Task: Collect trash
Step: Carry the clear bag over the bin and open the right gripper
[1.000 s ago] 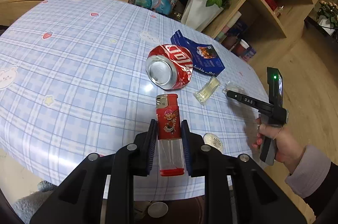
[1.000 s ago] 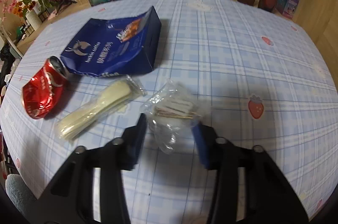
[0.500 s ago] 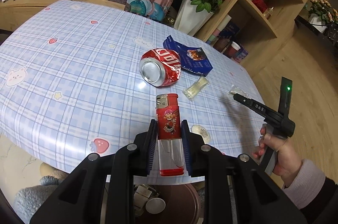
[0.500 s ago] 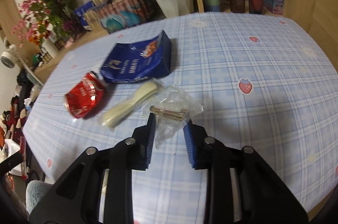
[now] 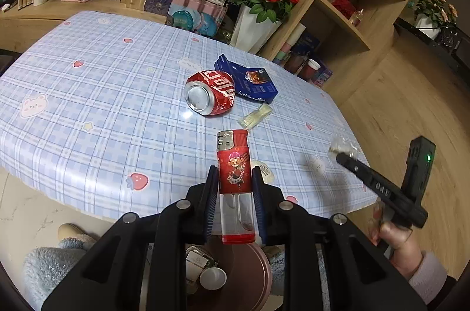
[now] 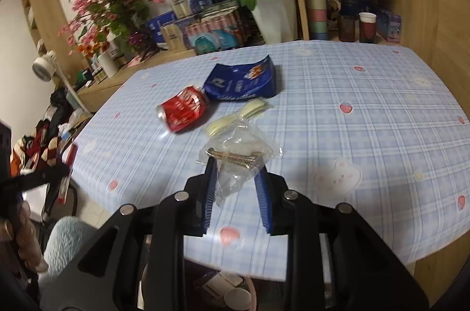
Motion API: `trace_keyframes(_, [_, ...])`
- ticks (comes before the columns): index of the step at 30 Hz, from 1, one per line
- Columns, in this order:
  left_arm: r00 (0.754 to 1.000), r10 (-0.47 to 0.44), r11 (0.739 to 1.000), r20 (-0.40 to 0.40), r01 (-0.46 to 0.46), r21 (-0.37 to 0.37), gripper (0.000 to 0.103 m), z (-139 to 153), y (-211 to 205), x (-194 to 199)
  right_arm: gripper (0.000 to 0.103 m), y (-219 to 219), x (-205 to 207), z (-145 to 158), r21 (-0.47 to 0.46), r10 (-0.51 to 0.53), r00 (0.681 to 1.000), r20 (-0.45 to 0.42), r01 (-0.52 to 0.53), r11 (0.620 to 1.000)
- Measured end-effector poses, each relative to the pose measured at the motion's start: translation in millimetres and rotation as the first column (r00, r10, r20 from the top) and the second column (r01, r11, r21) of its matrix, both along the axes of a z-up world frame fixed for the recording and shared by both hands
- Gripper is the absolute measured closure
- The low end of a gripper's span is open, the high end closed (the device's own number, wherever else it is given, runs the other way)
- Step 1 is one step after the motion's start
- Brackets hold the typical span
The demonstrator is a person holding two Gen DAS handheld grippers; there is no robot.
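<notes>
The left gripper (image 5: 235, 187) is clamped on a red lighter (image 5: 234, 164), held upright by its lower body between the blue pads. The right gripper (image 6: 236, 187) has just been closing, and a clear plastic bag of screws (image 6: 238, 156) is now pinched by its loose lower corner, lifted off the table (image 6: 352, 134). Below both tools, past the table edge, a pink bin (image 5: 258, 267) with scraps already in it can be seen (partly hidden by the fingers). The step in hand is judged to be the carry to that bin. Each load should be brought squarely over the opening before the grip is eased, the flimsy bag especially, since it may slip or cling to a pad. A crushed red can (image 5: 210, 93), a blue packet (image 5: 249, 82) and a wrapped pale utensil (image 5: 255, 116) are left on the cloth, close together.
</notes>
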State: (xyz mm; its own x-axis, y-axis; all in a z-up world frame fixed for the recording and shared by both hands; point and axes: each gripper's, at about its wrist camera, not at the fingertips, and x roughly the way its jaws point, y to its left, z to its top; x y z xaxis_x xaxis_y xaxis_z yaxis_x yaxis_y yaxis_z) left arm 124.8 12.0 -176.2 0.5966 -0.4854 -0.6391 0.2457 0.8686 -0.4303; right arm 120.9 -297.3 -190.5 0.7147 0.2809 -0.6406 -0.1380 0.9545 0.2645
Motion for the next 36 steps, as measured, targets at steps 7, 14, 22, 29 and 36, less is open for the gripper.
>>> trace_keyframes(7, [1.0, 0.005, 1.0, 0.008, -0.005, 0.003, 0.08, 4, 7, -18, 0.074, 24, -37, 3, -0.038, 0.097, 0.995, 0.013, -0.096, 0.995])
trace_keyframes(14, [1.0, 0.0, 1.0, 0.016, 0.0, 0.006, 0.08, 6, 9, -33, 0.074, 52, -57, -6, -0.047, 0.169, 0.986, -0.011, -0.17, 0.984])
trace_keyframes(22, [0.999, 0.001, 1.0, 0.04, -0.001, 0.007, 0.08, 14, 12, -54, 0.074, 69, -79, -3, -0.065, 0.219, 0.976, -0.001, -0.219, 0.974])
trace_keyframes(29, [0.999, 0.007, 1.0, 0.032, -0.008, 0.007, 0.08, 11, 16, -69, 0.07, 84, -94, -2, -0.09, 0.263, 0.965, 0.007, -0.262, 0.961])
trace_keyframes(36, [0.999, 0.017, 1.0, 0.047, -0.019, 0.023, 0.08, 17, 20, -76, 0.06, 95, -108, 4, -0.123, 0.304, 0.951, 0.058, -0.295, 0.947])
